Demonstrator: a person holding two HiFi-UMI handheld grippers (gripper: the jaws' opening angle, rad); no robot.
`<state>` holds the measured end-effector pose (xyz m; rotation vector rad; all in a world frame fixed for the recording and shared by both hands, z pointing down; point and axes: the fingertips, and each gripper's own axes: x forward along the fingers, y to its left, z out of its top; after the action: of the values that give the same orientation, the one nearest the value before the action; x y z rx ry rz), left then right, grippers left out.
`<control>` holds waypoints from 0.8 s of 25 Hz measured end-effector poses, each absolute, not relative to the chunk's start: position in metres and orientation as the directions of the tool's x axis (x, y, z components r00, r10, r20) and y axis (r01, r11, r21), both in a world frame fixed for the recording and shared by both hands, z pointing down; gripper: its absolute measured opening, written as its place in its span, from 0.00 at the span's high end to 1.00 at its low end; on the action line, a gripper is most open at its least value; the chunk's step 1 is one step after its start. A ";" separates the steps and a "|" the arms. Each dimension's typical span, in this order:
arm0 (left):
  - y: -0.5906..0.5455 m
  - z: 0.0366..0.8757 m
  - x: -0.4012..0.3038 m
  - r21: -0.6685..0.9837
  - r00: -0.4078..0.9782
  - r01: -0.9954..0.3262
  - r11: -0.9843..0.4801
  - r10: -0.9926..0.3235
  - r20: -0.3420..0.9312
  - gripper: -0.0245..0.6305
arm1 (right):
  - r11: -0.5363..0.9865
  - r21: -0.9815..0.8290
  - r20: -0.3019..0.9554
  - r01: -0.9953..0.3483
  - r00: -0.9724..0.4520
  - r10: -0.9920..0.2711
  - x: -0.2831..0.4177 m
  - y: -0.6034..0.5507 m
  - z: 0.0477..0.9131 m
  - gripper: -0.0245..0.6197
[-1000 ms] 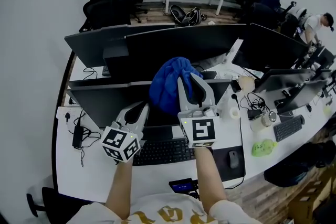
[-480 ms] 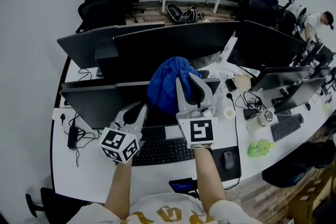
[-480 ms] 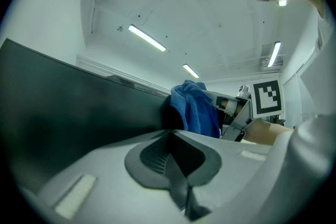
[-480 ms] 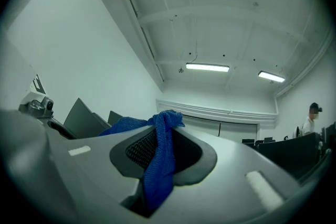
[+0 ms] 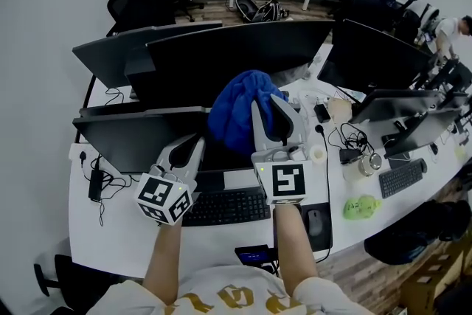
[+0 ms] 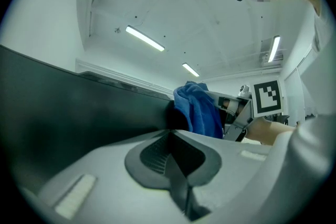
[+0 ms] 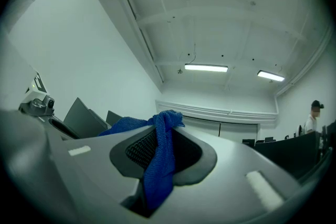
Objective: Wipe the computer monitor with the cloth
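Right gripper (image 5: pixel 270 111): jaws clenching cloth (image 5: pixel 234 114), barely shifting at monitor's (image 5: pixel 133 145) 1 o'clock edge; wiping hardly advancing.
Left gripper (image 5: pixel 192 144): jaws resting clenched, empty.

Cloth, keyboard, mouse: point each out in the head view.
cloth (image 5: pixel 233 119), head view, middle of the blue bunch.
keyboard (image 5: pixel 227 206), head view, centre of the keys.
mouse (image 5: pixel 315 221), head view, its top.

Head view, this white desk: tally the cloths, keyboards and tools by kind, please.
Blue cloth: 1
Keyboards: 2, near keyboard and far-right keyboard
Tools: 2, left tool and right tool
Total: 5
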<state>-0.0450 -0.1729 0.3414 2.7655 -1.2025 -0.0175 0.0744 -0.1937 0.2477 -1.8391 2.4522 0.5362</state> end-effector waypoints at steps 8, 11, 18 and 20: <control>-0.172 0.345 -0.031 0.109 0.675 -0.736 -0.668 -0.735 0.056 0.96 | 0.225 0.247 -0.201 -0.943 -0.277 -0.940 0.104 -0.194 0.255 0.80; -0.174 0.345 -0.032 0.105 0.673 -0.738 -0.666 -0.738 0.052 0.96 | 0.221 0.246 -0.194 -0.944 -0.271 -0.943 0.106 -0.194 0.256 0.80; -0.171 0.348 -0.021 0.098 0.681 -0.731 -0.675 -0.730 0.055 0.96 | 0.202 0.208 -0.217 -0.957 -0.247 -0.945 0.131 -0.194 0.257 0.80; -0.171 0.348 -0.018 0.096 0.683 -0.730 -0.677 -0.729 0.054 0.96 | 0.197 0.193 -0.220 -0.961 -0.238 -0.946 0.139 -0.194 0.257 0.80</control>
<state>-0.0180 -0.1706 0.3479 2.7803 -1.2093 0.0177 0.1387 -0.1942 0.2569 -1.9057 2.3896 0.4496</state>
